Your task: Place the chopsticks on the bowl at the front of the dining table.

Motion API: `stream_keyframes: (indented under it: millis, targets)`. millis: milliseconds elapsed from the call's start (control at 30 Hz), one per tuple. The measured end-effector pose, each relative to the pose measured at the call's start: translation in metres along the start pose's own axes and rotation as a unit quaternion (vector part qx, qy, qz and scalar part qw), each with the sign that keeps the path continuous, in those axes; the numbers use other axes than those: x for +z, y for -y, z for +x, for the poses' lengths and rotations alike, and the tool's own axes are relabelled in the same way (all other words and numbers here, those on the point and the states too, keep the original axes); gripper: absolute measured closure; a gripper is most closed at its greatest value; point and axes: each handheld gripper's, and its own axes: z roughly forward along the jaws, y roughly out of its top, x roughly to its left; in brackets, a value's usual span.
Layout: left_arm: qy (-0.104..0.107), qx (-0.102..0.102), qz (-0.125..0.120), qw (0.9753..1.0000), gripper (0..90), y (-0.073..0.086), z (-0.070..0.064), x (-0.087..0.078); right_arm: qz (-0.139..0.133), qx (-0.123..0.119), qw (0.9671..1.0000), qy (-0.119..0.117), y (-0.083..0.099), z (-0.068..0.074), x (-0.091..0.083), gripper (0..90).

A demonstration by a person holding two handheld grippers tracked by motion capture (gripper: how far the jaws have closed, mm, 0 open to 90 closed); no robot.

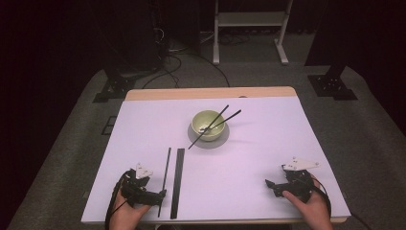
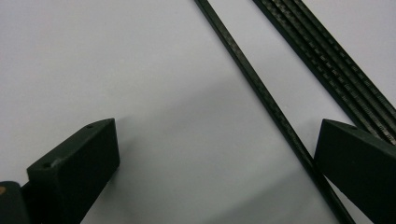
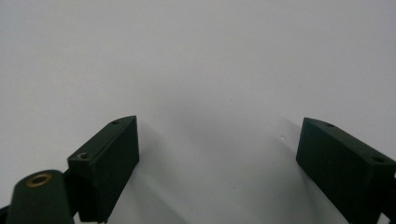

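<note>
Left gripper (image 1: 160,195): at the near left edge of the table, held in the person's left hand (image 1: 125,214); jaws spread wide apart, gripping nothing. In the left gripper view (image 2: 217,158) the single chopstick runs between its jaws, close against the right-hand one.
Right gripper (image 1: 269,184): at the near right of the table, held in the right hand (image 1: 313,207); jaws wide apart with bare table top between them in the right gripper view (image 3: 217,154).
Single chopstick (image 1: 165,178): a thin black stick lying flat on the table, running away from the near edge; its near end sits at the left gripper's jaws. Whether a jaw touches it cannot be told.
Bundle of chopsticks (image 1: 177,182): a wider black strip just right of the single one and parallel to it; in the left gripper view (image 2: 327,60) it reads as several sticks lying side by side.
Table (image 1: 249,158): white top with a wooden far edge.
Bowl (image 1: 200,120): pale green, near the middle of the table, well apart from both grippers.
Chopsticks in the bowl (image 1: 225,119): two black sticks resting in it, leaning across the rim and pointing to the far right.
</note>
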Motion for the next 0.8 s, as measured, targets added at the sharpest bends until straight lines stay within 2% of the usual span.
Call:
stream_keyframes:
  millis: [800]
  targets:
    - [-0.017,-0.023,0.004,0.9996,0.0,0.007,0.026,-0.006,0.0,0.0,1.0,0.0,0.0,0.0,0.0,11.6]
